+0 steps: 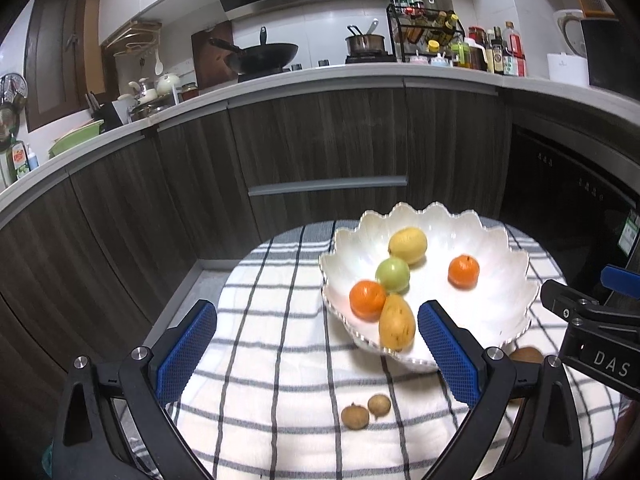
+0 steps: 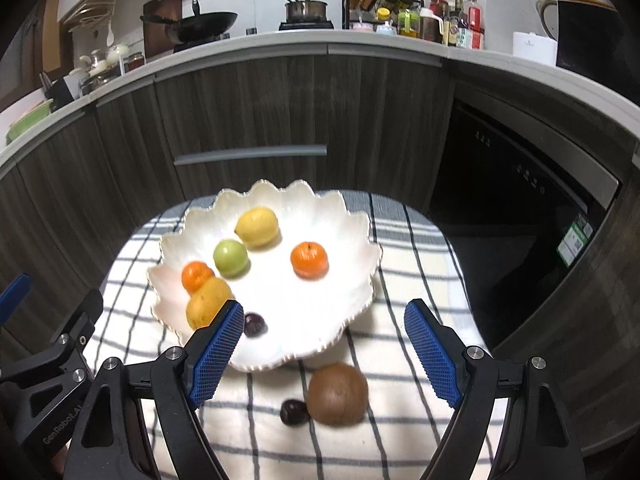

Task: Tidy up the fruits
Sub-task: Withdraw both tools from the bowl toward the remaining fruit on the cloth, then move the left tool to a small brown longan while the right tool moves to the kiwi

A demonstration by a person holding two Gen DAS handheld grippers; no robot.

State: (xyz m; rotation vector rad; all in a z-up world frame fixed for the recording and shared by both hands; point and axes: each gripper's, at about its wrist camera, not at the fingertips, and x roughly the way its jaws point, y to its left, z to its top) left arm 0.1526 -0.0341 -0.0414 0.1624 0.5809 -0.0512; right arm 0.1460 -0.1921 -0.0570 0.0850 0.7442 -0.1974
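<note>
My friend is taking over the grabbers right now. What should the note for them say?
Left hand-held gripper: open, empty, over the striped cloth.
Right hand-held gripper: open, empty, above the brown kiwi.
Done: the white scalloped bowl holds a yellow lemon, green apple, two oranges, a yellow-orange mango and one dark purple fruit.
Left: the kiwi, another dark purple fruit and two small tan round fruits lie on the cloth.
</note>
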